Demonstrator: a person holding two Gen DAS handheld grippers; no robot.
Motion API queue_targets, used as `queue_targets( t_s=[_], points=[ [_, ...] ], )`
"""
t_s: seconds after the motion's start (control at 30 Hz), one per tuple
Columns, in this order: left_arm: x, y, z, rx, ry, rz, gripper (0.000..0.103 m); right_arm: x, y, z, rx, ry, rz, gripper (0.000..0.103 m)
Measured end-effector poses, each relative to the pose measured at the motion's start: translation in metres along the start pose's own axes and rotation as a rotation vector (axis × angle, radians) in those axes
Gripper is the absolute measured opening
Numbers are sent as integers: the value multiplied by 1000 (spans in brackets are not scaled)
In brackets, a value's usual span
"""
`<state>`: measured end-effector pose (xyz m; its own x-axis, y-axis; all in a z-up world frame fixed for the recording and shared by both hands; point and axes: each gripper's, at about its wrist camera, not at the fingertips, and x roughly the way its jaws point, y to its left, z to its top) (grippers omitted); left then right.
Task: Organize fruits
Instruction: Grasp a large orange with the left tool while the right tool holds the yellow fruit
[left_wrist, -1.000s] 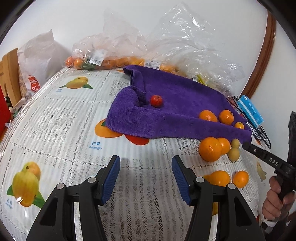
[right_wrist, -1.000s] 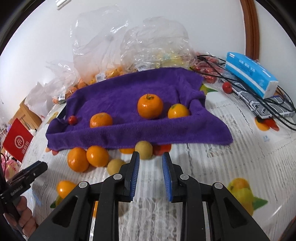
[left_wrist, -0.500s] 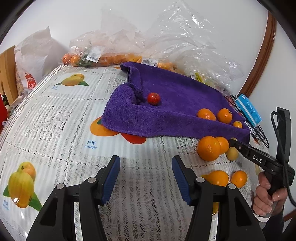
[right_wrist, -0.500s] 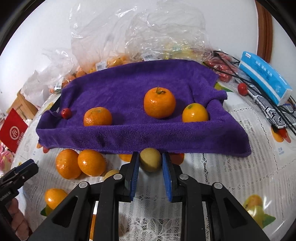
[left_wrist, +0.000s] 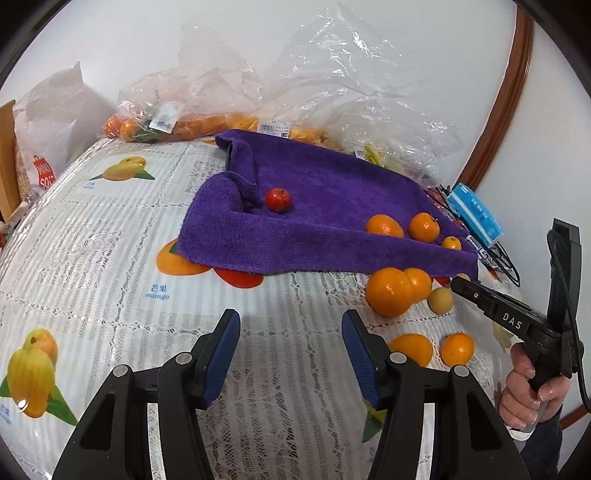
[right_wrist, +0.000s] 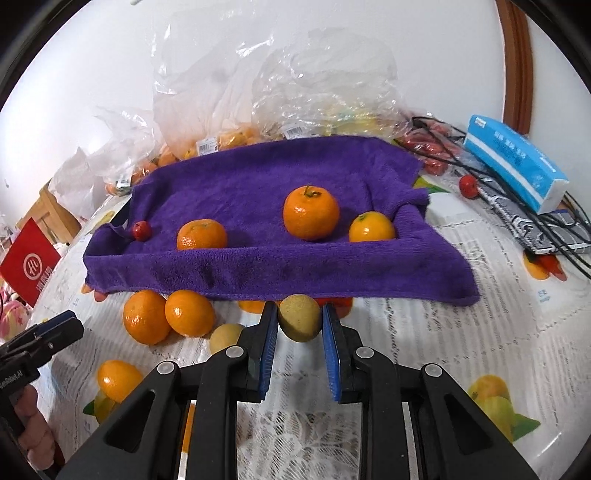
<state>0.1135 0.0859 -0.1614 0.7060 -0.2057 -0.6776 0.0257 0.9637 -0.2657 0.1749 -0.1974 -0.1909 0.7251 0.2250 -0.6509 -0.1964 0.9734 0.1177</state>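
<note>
A purple towel (right_wrist: 258, 192) lies on the table with three oranges (right_wrist: 311, 212) and a small red fruit (right_wrist: 141, 230) on it. My right gripper (right_wrist: 300, 325) has its jaws around a yellow-green round fruit (right_wrist: 299, 322) at the towel's near edge; whether they touch it I cannot tell. Two oranges (right_wrist: 189, 312) and another yellow-green fruit (right_wrist: 224, 336) lie to its left. My left gripper (left_wrist: 291, 354) is open and empty over bare tablecloth, short of the towel (left_wrist: 325, 206). The right gripper (left_wrist: 461, 286) also shows there beside loose oranges (left_wrist: 389, 291).
Clear plastic bags (right_wrist: 295, 92) with more fruit stand behind the towel. A blue tissue pack (right_wrist: 513, 162), black cables and a small red fruit (right_wrist: 468, 186) lie at the right. A red and white bag (right_wrist: 29, 266) sits at the left edge. The tablecloth (left_wrist: 92, 258) carries printed fruit pictures.
My right gripper has moved forward to the towel's edge, and the yellow-green fruit now sits between its jaws. The left gripper has shifted slightly and stays open.
</note>
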Motion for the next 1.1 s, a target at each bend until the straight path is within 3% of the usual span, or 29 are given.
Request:
queue_targets(
  t_s=[0.23,0.3,0.43,0.63,0.87,0.97,1.1],
  points=[
    [0,-13,-10,5,60,-78,54,-17,-10,-13,-13,-15,-24,24],
    [-4,-19,-15,-8,60,-114,55,-22,-24,-19,50,-14,32,24],
    [-1,-42,-24,7,84,-178,56,-32,-41,-25,108,-36,10,24],
    [15,-74,-23,87,100,-125,56,-37,-42,-29,94,-36,1,24],
    [29,-100,-23,201,108,31,54,-33,-38,-30,73,-13,13,24],
    [29,-105,-24,235,110,40,39,-32,-37,-30,75,-9,14,24],
    [27,-99,-22,206,109,3,38,-31,-36,-30,69,-4,11,24]
  ],
)
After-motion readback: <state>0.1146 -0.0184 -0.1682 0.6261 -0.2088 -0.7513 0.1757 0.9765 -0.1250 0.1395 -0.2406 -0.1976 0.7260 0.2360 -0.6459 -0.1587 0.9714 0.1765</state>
